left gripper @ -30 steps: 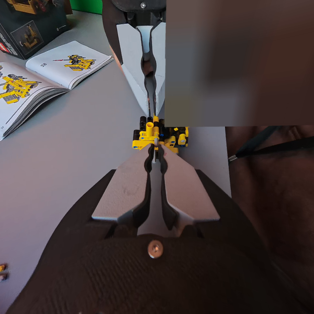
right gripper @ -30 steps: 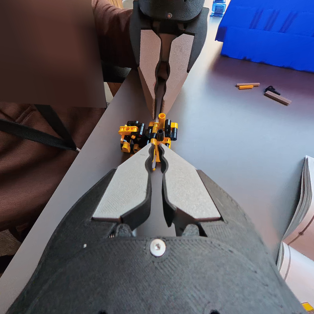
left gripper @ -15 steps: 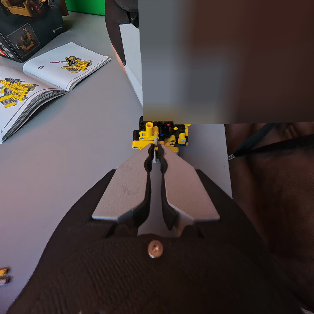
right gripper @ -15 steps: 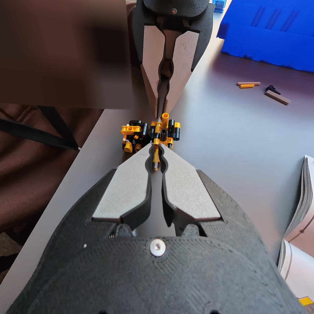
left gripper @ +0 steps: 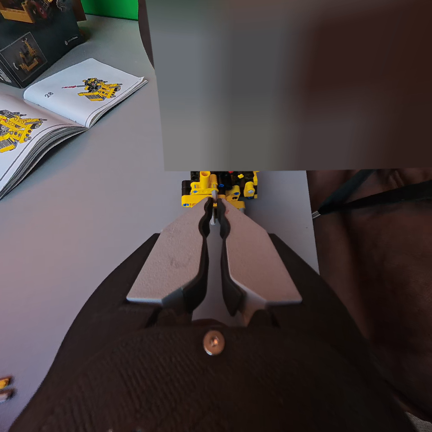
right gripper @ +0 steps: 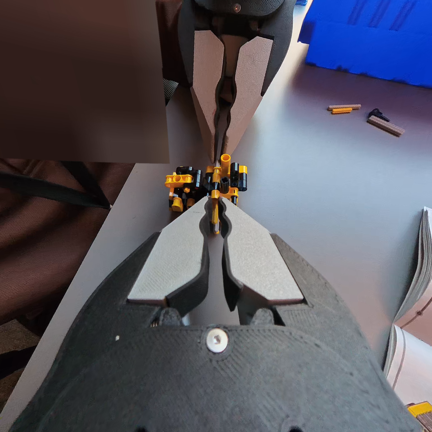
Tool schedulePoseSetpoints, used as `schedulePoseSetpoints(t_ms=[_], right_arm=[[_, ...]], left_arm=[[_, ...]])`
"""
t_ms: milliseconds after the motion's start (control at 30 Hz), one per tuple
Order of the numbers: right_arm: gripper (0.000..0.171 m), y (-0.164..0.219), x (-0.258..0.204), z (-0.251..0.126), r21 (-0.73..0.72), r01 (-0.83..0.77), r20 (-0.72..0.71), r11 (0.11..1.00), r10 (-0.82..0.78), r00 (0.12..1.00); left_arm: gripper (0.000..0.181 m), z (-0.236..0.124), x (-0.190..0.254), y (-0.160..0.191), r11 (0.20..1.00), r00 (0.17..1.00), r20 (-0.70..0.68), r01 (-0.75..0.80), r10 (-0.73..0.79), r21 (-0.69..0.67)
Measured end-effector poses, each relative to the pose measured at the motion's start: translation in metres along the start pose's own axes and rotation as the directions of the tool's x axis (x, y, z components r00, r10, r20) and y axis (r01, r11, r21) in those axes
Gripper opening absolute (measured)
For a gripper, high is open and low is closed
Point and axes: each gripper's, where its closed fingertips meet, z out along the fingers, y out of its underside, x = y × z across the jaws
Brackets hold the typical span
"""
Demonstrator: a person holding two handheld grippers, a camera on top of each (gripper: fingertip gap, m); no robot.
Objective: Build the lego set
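Note:
A small yellow and black lego assembly sits on the grey table near its edge; it also shows in the right wrist view. My left gripper is shut on a thin grey axle that sticks out of the assembly's near side. My right gripper is shut on a yellow piece on the opposite side. In the right wrist view the left gripper faces mine, tips at the assembly. In the left wrist view a blurred patch hides the right gripper.
An open instruction booklet and the dark set box lie far left. A blue bin and loose grey, yellow and black pieces lie far right. The table edge runs beside a person's brown clothing. Left and right tips are no more than a few centimetres apart.
Both grippers stay shut on the assembly, which has hardly moved. The left gripper's body now looms larger and higher in the right wrist view.

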Motion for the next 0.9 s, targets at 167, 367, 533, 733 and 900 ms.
schedulePoseSetpoints(t_ms=[167, 367, 533, 733, 900], right_arm=[[0.0, 0.0, 0.014, -0.005, -0.011, 0.009, -0.074, 1.0, -0.009, 0.997], [0.0, 0.0, 0.013, -0.008, 0.048, -0.045, -0.019, 0.998, 0.046, 0.999], [0.0, 0.003, 0.003, -0.01, 0.059, -0.082, 0.051, 0.995, 0.079, 0.996], [0.004, -0.003, 0.006, -0.013, 0.08, -0.044, 0.004, 0.996, 0.044, 0.999], [0.004, 0.003, 0.007, -0.008, 0.049, -0.024, -0.009, 0.998, 0.025, 1.0]], left_arm=[[0.0, 0.016, 0.02, -0.008, 0.998, 0.997, -0.054, -0.055, 0.054, -0.003], [0.0, 0.015, 0.01, -0.013, 0.999, 0.999, -0.031, -0.035, 0.036, 0.034], [0.0, 0.005, -0.009, -0.008, 1.0, 0.998, 0.066, -0.009, 0.007, 0.03], [0.0, -0.005, -0.001, -0.008, 0.997, 1.0, -0.002, 0.027, -0.027, 0.067], [0.003, 0.007, 0.001, 0.0, 1.0, 1.0, 0.006, -0.004, 0.004, -0.017]])
